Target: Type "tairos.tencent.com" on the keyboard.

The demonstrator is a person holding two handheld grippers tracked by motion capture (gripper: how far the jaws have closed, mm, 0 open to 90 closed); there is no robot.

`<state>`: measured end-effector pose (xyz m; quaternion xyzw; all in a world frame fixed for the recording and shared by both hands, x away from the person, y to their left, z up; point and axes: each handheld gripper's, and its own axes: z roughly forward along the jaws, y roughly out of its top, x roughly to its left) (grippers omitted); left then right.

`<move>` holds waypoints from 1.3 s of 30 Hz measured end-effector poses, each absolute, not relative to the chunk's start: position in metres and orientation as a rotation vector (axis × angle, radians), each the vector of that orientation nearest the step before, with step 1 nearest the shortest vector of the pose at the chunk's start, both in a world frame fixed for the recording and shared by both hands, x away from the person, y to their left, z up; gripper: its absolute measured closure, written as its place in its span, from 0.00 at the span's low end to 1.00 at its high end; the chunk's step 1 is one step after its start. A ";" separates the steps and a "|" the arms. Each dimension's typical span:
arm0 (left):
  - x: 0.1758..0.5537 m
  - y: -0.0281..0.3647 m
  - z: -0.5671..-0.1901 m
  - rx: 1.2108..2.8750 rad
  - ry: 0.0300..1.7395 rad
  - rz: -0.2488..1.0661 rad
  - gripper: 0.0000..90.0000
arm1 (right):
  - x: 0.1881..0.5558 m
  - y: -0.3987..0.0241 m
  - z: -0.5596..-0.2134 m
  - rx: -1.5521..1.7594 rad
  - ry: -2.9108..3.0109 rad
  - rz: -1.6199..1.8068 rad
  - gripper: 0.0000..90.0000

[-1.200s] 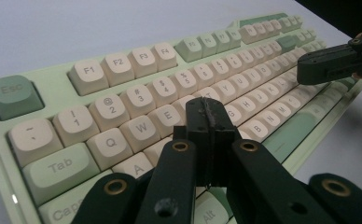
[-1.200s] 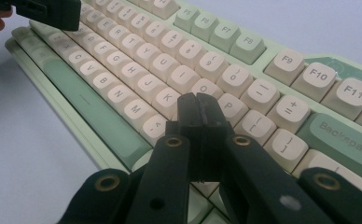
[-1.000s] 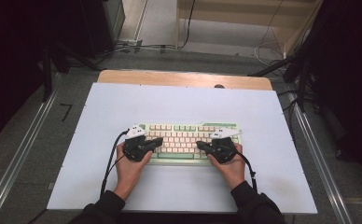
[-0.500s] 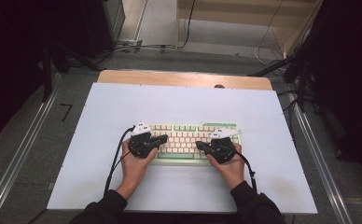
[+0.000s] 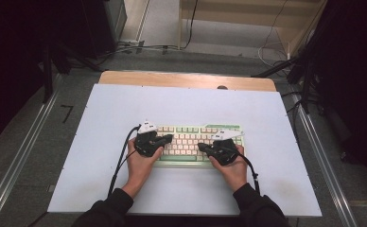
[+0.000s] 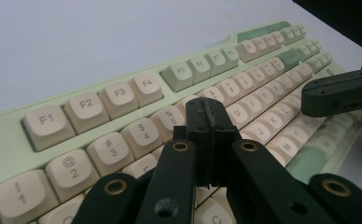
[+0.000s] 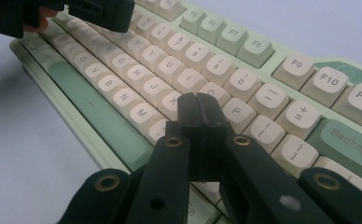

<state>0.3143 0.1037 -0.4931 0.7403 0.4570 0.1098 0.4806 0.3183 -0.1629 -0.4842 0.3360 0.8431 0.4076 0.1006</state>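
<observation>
A pale green keyboard (image 5: 191, 137) with cream keys lies on the white table, near its front. My left gripper (image 5: 169, 138) is shut with nothing between its jaws, and its tip (image 6: 206, 106) hangs over the keys below the 5 and 6. My right gripper (image 5: 202, 147) is also shut and empty, its tip (image 7: 198, 106) above the keys near K and L. Each gripper points inward toward the other. The right gripper (image 6: 340, 93) sits far right in the left gripper view. The left gripper (image 7: 100, 10) sits top left in the right gripper view. Whether either tip touches a key I cannot tell.
The white table top (image 5: 125, 109) extends around the keyboard, with a wooden strip (image 5: 186, 79) along its far edge. Metal rails (image 5: 318, 151) run down both sides. Cables (image 5: 120, 163) trail from the grippers back along the person's forearms.
My left gripper has shifted slightly inward and away from the person, further over the keyboard. The right gripper has kept still.
</observation>
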 end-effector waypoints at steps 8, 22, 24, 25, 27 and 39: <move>0.318 0.100 -0.496 1.818 1.123 0.255 1.00 | 0.318 -0.163 -0.484 0.996 2.491 1.204 0.98; 0.319 0.095 -0.498 1.838 1.119 0.269 1.00 | 0.318 -0.163 -0.484 0.995 2.492 1.203 0.98; 0.319 0.095 -0.498 1.838 1.119 0.270 1.00 | 0.318 -0.163 -0.484 0.994 2.491 1.202 0.98; 0.319 0.095 -0.498 1.838 1.119 0.271 1.00 | 0.318 -0.163 -0.484 0.994 2.492 1.202 0.98; 0.319 0.095 -0.498 1.841 1.118 0.273 1.00 | 0.318 -0.163 -0.484 0.996 2.492 1.203 0.98; 0.320 0.095 -0.499 1.865 1.113 0.291 1.00 | 0.318 -0.163 -0.484 0.996 2.491 1.201 0.98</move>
